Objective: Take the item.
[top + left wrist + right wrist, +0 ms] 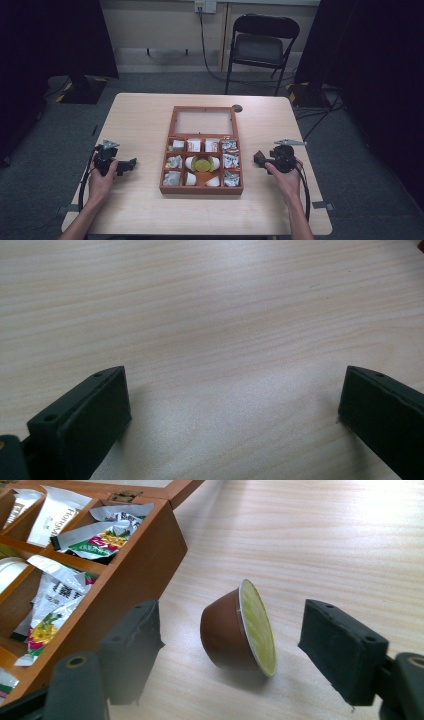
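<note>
1. The coffee capsule (239,630) lies on the desk (310,540) between the two jaws of the right tongs (230,647); the jaws stand apart from it on both sides, with clear gaps, so nothing is gripped.
2. It rests on its side just beside the outer wall of the wooden box (135,575), not inside any compartment; in the high view the right tongs (261,159) sit on the desk just right of the box (202,190).
3. The capsule is a brown, tapering cup with a yellow-green foil lid; the lid faces the right-hand jaw in the right gripper view, the narrower base faces the left-hand one; it leans a little on its rim.
4. The left tongs (235,405) are wide open over bare desk, holding nothing; in the high view they (131,164) lie left of the box, well apart from it.
</note>
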`<state>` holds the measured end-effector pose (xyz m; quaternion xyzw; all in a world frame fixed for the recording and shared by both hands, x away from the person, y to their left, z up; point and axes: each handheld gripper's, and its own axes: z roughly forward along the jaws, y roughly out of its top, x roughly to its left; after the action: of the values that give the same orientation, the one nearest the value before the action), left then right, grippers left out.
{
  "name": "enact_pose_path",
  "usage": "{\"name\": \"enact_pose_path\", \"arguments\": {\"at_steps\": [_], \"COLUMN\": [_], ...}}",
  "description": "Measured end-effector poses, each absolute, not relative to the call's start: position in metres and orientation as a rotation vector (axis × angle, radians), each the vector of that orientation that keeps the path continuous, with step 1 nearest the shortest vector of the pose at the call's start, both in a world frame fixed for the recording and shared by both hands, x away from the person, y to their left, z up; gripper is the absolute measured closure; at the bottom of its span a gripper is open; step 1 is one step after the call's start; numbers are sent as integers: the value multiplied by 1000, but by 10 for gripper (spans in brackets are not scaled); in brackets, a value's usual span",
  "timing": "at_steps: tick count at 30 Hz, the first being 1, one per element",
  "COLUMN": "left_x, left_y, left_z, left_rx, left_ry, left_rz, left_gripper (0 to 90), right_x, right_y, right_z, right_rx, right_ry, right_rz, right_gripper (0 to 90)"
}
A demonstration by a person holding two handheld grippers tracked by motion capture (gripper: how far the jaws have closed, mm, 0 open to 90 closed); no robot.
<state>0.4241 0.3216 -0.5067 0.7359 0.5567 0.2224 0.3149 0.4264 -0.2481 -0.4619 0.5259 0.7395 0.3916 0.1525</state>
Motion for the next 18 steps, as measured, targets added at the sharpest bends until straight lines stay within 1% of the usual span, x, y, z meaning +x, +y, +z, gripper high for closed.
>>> {"name": "enact_pose_path", "arguments": {"at_steps": [3,18], "left_x": [424,424], "left_y": [322,322], "left_z": [-507,-507], "left_rx": [1940,1939], "left_ry": [1467,1467], "left_rz": [587,586], "left_gripper": [0,0], "right_x": [424,403], "right_y": [-249,-254], "right_z": [-460,-444], "right_rx": [1512,1505], "right_ry": [2119,2096], "right_rz": [1133,1164], "right_gripper": [214,158]}}
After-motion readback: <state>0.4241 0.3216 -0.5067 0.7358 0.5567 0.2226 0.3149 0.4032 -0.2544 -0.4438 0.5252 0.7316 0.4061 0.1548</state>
